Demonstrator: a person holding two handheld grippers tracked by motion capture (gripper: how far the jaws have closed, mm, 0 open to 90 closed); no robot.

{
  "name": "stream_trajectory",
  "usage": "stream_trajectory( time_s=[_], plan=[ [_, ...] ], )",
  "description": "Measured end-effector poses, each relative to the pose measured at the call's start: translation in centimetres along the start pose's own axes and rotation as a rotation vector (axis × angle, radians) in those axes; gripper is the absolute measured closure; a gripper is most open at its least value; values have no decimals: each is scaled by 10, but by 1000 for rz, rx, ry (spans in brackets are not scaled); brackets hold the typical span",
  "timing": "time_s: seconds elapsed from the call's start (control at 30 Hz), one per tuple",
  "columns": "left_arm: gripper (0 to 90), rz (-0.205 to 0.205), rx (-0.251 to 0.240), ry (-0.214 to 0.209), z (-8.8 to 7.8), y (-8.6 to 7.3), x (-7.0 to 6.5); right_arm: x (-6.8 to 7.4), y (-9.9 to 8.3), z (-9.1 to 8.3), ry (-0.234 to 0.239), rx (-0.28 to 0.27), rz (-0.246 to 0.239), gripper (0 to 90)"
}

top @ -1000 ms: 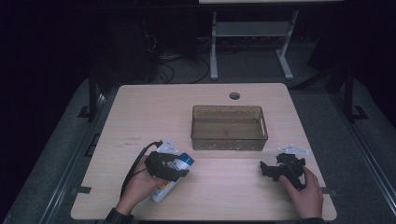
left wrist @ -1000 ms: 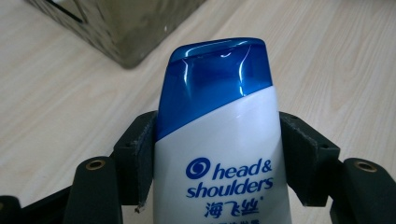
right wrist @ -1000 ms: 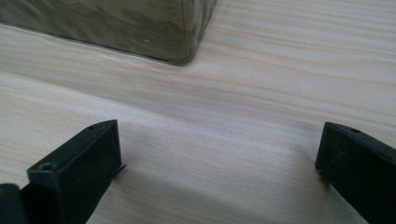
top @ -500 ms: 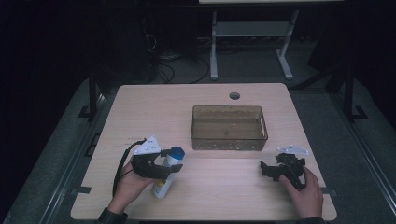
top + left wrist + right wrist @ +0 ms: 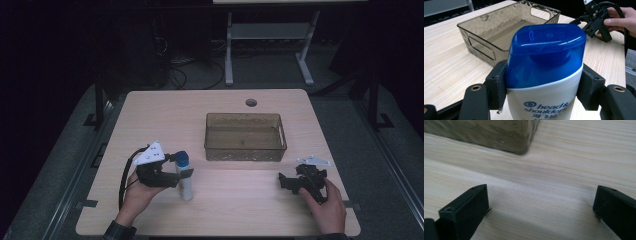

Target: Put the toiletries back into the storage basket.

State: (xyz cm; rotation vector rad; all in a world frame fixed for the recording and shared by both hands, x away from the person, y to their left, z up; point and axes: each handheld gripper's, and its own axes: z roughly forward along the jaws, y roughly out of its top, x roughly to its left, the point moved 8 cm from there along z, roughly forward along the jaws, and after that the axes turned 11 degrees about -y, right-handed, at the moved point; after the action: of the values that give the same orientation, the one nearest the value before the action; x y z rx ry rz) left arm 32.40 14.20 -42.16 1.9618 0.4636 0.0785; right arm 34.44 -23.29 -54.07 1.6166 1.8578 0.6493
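Two grippers are at work on the near half of the table (image 5: 150,115), and the left gripper (image 5: 181,172) carries the load: a white shampoo bottle (image 5: 185,180) with a blue cap (image 5: 546,50), standing upright with its base at or just above the wood.

The step in hand looks like carrying the bottle to the smoky clear bin (image 5: 245,136), which sits empty toward the middle of the table, beyond and to the right of the bottle. To do it well, the person would likely lift high enough for the base to pass over the near wall of the bin, keep the bottle upright so the smooth plastic does not swivel between the pads, and loosen the grip only once it rests on the bin floor.

In the left gripper view the jaws stand fairly wide, and both pads (image 5: 499,85) press on the bottle's shoulders right where the cap meets the white body; it is a firm clamp on the bottle.

The right gripper (image 5: 292,182) rests low at the table's near right, well apart from the bottle. In its own view the jaws are spread wide with bare wood between them and a corner of the bin ahead; it grasps nothing.
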Motion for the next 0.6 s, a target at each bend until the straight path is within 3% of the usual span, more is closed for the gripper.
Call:
stream_trajectory(
  time_s=[0.6],
  plan=[
    [348,38,-74,-26,13,59,13,0,0,0,1,0,2,0]
  ],
)
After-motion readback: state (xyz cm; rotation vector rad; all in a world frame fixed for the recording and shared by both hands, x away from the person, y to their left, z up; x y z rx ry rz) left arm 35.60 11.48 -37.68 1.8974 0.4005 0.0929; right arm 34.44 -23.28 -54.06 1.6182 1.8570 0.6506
